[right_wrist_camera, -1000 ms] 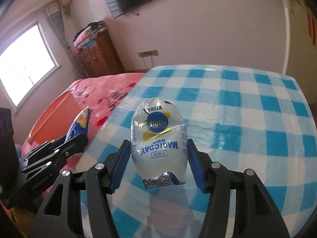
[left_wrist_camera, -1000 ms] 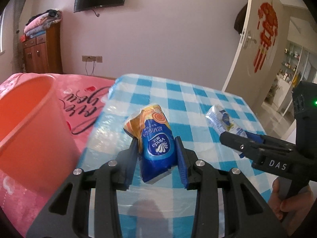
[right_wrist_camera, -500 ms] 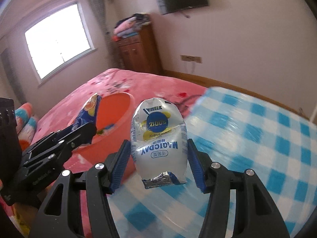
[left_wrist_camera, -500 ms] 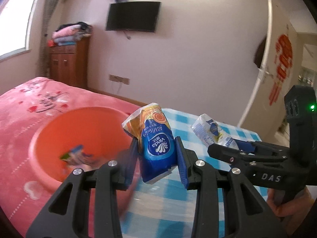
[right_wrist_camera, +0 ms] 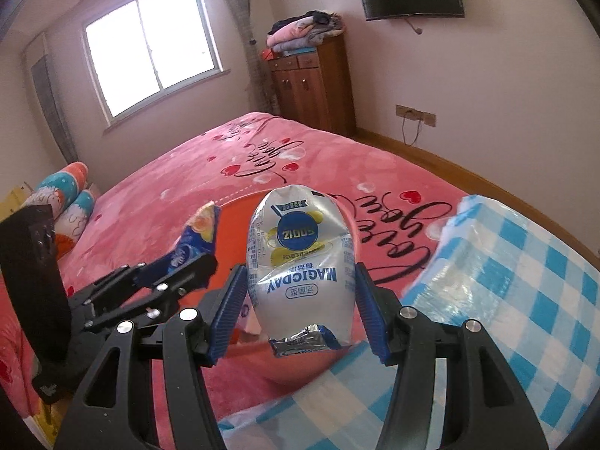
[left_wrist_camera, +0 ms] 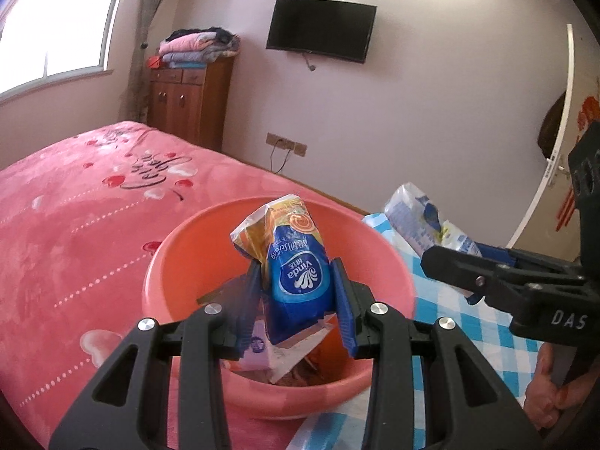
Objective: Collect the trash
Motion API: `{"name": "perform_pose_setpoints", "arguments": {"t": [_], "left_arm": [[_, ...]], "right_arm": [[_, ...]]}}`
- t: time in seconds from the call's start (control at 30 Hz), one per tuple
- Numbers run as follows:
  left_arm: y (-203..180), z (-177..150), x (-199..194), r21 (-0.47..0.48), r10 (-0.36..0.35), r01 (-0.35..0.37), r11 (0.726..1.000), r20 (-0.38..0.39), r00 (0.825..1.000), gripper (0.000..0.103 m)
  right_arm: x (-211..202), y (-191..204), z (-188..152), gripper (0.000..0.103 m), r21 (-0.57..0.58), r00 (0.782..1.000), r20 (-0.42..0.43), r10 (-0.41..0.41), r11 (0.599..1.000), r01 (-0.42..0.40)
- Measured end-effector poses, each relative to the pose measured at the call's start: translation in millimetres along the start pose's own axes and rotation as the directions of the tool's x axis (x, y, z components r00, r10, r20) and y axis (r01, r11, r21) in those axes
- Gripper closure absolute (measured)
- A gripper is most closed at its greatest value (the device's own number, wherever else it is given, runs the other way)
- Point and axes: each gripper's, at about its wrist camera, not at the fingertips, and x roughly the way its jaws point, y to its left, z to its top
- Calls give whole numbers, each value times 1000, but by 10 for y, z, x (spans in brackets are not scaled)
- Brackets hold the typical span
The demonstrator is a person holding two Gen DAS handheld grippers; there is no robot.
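**Two wrappers poised at the basin**

The left tool (left_wrist_camera: 298,292) clamps the blue tissue pack (left_wrist_camera: 296,266) right above the orange basin (left_wrist_camera: 180,247), ready to drop onto the trash inside. The right tool (right_wrist_camera: 300,300) grips the silver pouch (right_wrist_camera: 300,266) alongside. Only the right view reveals the desk (right_wrist_camera: 525,281) edge and the basin mostly hidden.
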Motion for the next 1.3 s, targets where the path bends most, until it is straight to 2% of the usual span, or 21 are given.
{"name": "perform_pose_setpoints", "arguments": {"t": [0.33,0.6,0.7,0.8,0.97,1.13,1.3], "left_arm": [[131,-53,156,-14,12,-13,1000,-36,999,64],[155,-79,198,-5,23,-23,1000,-44,999,61],[135,-75,205,-4,24,-24,1000,-48,999,56],[100,-89,215,11,24,-23,1000,-54,998,47],[42,-99,199,30,17,-16,999,-45,999,26],[-35,-115,168,49,29,-27,998,-40,999,17],[-192,-123,123,86,36,-34,996,-28,999,12]], "right_arm": [[276,83,20,44,-12,999,-32,3,1000,-3],[345,99,-5,44,-26,999,-35,-11,1000,10],[320,68,-19,30,-10,1000,-23,-17,1000,17],[269,-1,-30,21,15,1000,-9,-21,1000,21],[151,-157,-88,15,66,999,10,-43,997,42],[-20,-347,-208,13,115,995,34,-93,989,89],[-166,-562,-372,13,172,990,38,-132,977,124]]}}
